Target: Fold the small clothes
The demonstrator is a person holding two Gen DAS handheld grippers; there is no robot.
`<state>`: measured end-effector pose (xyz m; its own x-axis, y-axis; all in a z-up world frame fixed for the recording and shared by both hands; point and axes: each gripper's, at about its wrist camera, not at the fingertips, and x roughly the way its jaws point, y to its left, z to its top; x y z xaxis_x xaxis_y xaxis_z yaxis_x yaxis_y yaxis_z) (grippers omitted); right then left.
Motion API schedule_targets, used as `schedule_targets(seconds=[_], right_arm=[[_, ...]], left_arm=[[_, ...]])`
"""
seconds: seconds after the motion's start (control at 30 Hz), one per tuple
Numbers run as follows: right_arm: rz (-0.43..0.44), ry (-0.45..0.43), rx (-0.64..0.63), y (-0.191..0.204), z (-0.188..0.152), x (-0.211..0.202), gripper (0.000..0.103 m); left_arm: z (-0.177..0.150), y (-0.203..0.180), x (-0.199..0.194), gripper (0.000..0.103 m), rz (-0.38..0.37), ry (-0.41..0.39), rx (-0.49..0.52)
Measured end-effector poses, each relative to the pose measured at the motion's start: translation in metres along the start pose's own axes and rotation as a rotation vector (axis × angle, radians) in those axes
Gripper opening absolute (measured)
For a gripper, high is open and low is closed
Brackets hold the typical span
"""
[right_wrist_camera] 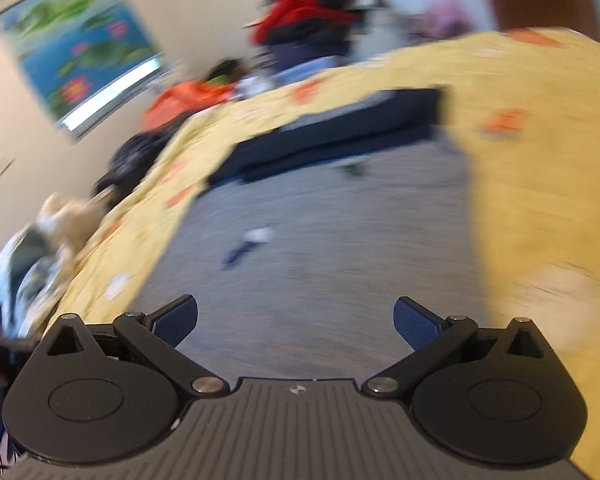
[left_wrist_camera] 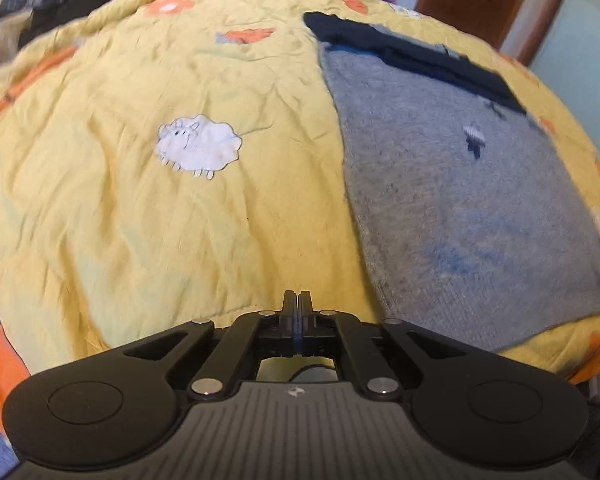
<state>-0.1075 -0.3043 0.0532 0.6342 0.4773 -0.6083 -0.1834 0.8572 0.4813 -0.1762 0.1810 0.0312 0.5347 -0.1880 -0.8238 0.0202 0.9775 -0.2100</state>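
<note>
Grey sweater [left_wrist_camera: 472, 208] lies flat on yellow blanket [left_wrist_camera: 140, 208], dark clothes [left_wrist_camera: 412, 56] at its far end. Left claw [left_wrist_camera: 297, 300] pinched tight, holding nothing. Right claw [right_wrist_camera: 296, 320] wide apart over sweater, empty. Next: grab one edge w/ both claws, fold evenly.

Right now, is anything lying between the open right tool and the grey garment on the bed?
Nothing visible does. The right tool is open with the grey garment directly ahead between its fingers, flat on the yellow quilt. A dark folded piece lies at the garment's far edge, beyond it, not in the path. The view is blurred.
</note>
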Motion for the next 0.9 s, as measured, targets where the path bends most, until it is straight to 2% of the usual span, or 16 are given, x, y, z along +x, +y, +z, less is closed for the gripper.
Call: schedule_targets(seconds=[0.07,0.13,0.17,0.27,0.3,0.37,0.43,0.47,0.53,0.63,0.7,0.73,0.77,0.8,0.83,0.9], right_arm=[[-0.017,0.02,0.123,-0.03,-0.005,-0.011,0.103],[0.051,0.078,0.287,-0.064,-0.016,-0.014,0.103],[0.083,0.108,0.356,-0.077,-0.022,-0.013,0.102],[0.126,0.124,0.402,-0.086,-0.035,-0.013,0.099],[0.128,0.123,0.41,-0.086,-0.036,-0.014,0.098],[0.156,0.136,0.42,-0.086,-0.04,-0.011,0.099],[0.193,0.158,0.419,-0.083,-0.041,-0.009,0.099],[0.22,0.182,0.427,-0.082,-0.043,-0.005,0.098],[0.257,0.219,0.425,-0.076,-0.045,-0.003,0.09],[0.247,0.243,0.388,-0.069,-0.05,-0.001,0.066],[0.234,0.26,0.388,-0.07,-0.054,0.002,0.038],[0.226,0.269,0.39,-0.07,-0.055,0.004,0.031],[0.209,0.281,0.382,-0.069,-0.055,0.007,0.016],[0.199,0.292,0.355,-0.067,-0.057,0.007,0.011],[0.205,0.299,0.326,-0.064,-0.055,0.006,0.011],[0.195,0.291,0.259,-0.059,-0.048,-0.002,0.011]], left_arm=[[0.004,0.007,-0.006,0.001,-0.131,-0.034,-0.094],[0.008,0.01,-0.002,0.006,-0.271,-0.021,-0.172],[0.009,0.009,0.004,0.008,-0.303,-0.001,-0.19],[0.008,0.005,0.023,0.016,-0.278,0.08,-0.196],[0.006,0.006,0.026,0.018,-0.291,0.081,-0.203],[0.006,0.01,0.027,0.035,-0.346,0.076,-0.244],[0.007,0.012,0.027,0.062,-0.411,0.075,-0.296],[0.007,0.012,0.027,0.066,-0.433,0.071,-0.312],[0.008,0.008,0.029,0.065,-0.437,0.072,-0.3],[0.009,0.001,0.028,0.062,-0.428,0.075,-0.267],[0.011,-0.002,0.029,0.06,-0.417,0.092,-0.238],[0.011,-0.004,0.028,0.047,-0.403,0.093,-0.222],[0.011,-0.004,0.029,0.032,-0.385,0.096,-0.205],[0.011,-0.004,0.032,0.005,-0.366,0.116,-0.19],[0.01,-0.004,0.036,0.003,-0.34,0.138,-0.179],[0.008,-0.004,0.035,0.003,-0.333,0.128,-0.162]])
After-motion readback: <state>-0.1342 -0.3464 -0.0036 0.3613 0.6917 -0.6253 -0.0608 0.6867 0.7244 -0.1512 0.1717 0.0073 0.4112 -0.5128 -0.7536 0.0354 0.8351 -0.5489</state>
